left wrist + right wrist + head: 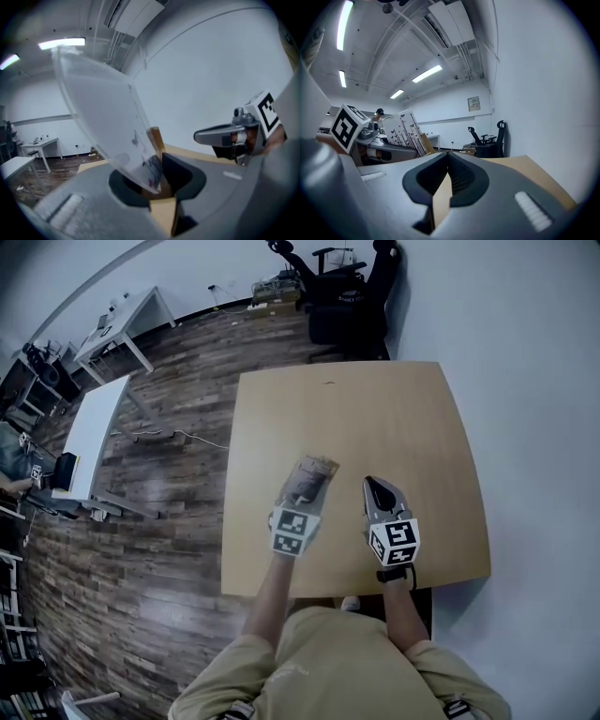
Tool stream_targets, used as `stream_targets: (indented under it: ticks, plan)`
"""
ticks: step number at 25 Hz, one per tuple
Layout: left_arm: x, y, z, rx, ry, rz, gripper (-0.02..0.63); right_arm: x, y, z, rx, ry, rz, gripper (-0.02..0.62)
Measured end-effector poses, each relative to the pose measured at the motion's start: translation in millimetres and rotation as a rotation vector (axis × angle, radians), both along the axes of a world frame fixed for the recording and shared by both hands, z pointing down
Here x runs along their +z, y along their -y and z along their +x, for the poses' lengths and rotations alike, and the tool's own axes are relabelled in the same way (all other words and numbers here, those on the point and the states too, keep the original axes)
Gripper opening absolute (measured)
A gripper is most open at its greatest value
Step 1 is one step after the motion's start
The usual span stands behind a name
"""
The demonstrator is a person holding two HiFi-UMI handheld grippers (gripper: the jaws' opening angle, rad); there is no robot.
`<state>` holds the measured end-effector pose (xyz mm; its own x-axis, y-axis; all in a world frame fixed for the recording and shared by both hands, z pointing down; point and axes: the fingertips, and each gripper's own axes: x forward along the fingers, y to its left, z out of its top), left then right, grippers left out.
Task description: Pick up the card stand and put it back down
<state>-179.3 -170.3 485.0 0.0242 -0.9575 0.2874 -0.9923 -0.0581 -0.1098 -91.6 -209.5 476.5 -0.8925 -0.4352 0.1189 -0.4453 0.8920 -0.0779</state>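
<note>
The left gripper (302,491) has its 2 jaws closed most of the way on the card stand (314,470), pinching the wooden base while the clear panel (108,117) leans up and to the left out of the jaws. In the right gripper view the panel's printed face (405,131), with black stems and butterflies, stands above the left gripper (389,152). The stand is held over the near middle of the wooden table (375,399) and looks clear of its surface. The right gripper (375,486) hangs just beside it on the right, its jaws (447,161) pressed together with nothing between them. Office chairs (347,287) stand beyond the table's far edge.
</note>
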Motion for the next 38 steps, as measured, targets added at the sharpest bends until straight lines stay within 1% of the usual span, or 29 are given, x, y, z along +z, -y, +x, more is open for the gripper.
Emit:
stream_targets:
  ticks: [4,9,11,15,19,23,30,34,38]
  plan:
    - [-20,-30,27,-0.06,0.025,0.079,0.086,-11,-20,27,0.02,0.018,0.024,0.003]
    - [-34,-53,32,-0.161,0.026,0.169,0.086,-21,-31,48,0.041,0.032,0.056,0.003]
    - [-38,-63,35,-0.188,0.031,0.196,0.085,-24,-36,57,0.044,0.034,0.063,0.003]
    - [-46,-70,40,-0.204,0.031,0.234,0.084,-25,-35,70,0.053,0.038,0.063,0.003]
    - [-52,-74,46,-0.188,0.02,0.255,0.084,-26,-33,78,0.052,0.041,0.064,0.003]
    - [-41,-72,52,-0.191,-0.01,0.237,0.085,-23,-27,90,0.067,0.041,0.059,0.004]
    - [-22,-49,86,-0.102,-0.014,0.192,0.084,-19,-14,123,0.127,0.053,0.055,0.004]
    - [-19,-25,118,-0.019,-0.028,0.194,0.084,-13,0,157,0.196,0.056,0.046,0.003]
    - [-16,1,155,0.073,-0.042,0.176,0.084,-2,9,198,0.281,0.047,0.021,0.003]
